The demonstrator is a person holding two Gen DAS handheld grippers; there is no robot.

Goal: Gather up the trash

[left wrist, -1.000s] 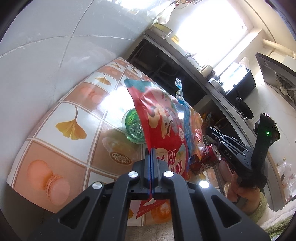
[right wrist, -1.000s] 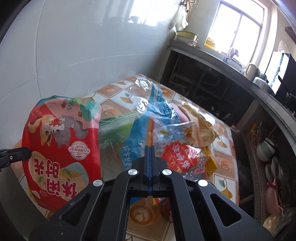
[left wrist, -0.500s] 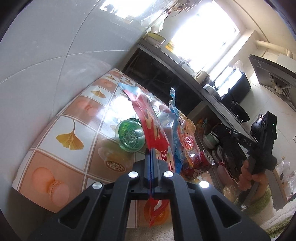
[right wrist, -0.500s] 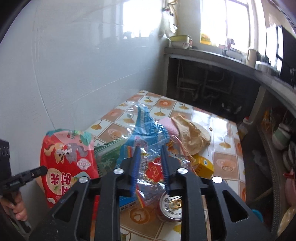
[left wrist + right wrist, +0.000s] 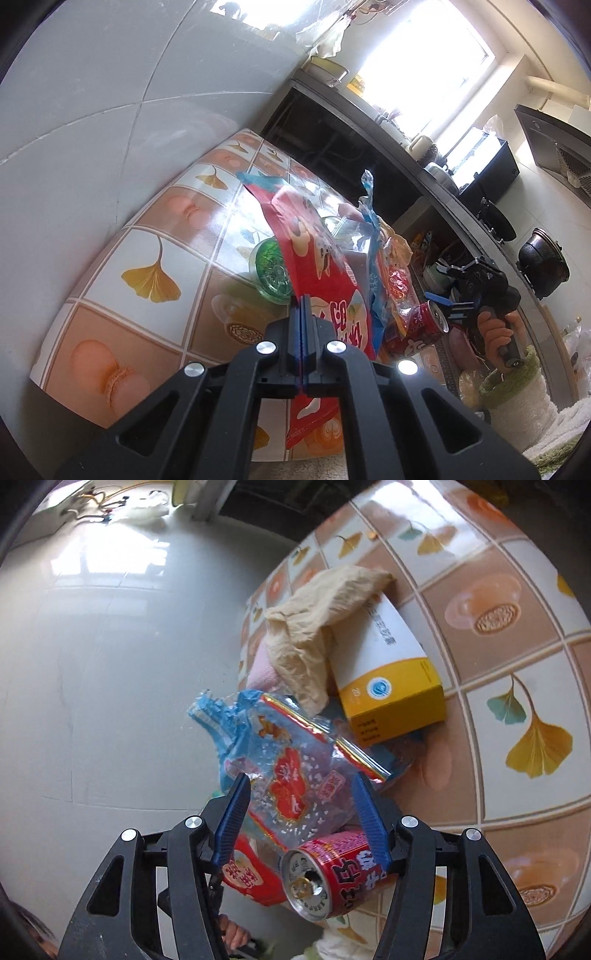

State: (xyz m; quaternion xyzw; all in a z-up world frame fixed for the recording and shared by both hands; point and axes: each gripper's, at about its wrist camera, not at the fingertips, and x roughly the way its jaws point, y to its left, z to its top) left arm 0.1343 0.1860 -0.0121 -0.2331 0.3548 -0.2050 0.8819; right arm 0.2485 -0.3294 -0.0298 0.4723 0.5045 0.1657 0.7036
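1. The left gripper (image 5: 302,306) is clamping the red snack bag (image 5: 317,273), its jaws pressed together on the bag's lower part, so the bag is standing up on edge straight ahead of the fingertips.
2. Just left of that gripper's tips, a green glass dish (image 5: 271,269) is sitting on the patterned tabletop (image 5: 155,266), partly hidden behind the bag.
3. Just right of the held bag, a blue and clear wrapper (image 5: 371,266) is leaning against it, and a red drink can (image 5: 424,325) is lying on its side beyond that.
4. Further right in the left wrist view, a hand (image 5: 496,332) is gripping the handle of the right gripper (image 5: 443,304), which is pointing at the can.
5. The right gripper (image 5: 301,808) has just been opening its jaws; they are standing apart, with the clear wrapper (image 5: 295,775) lying between them, pressed by neither pad.
6. The red can (image 5: 332,871) is lying close under that gripper, touching its right finger (image 5: 369,819).
7. Ahead and to the right of the fingertips, a yellow and white box (image 5: 391,672) is resting on the table (image 5: 517,664) with a crumpled beige bag (image 5: 314,627) draped over its left end.
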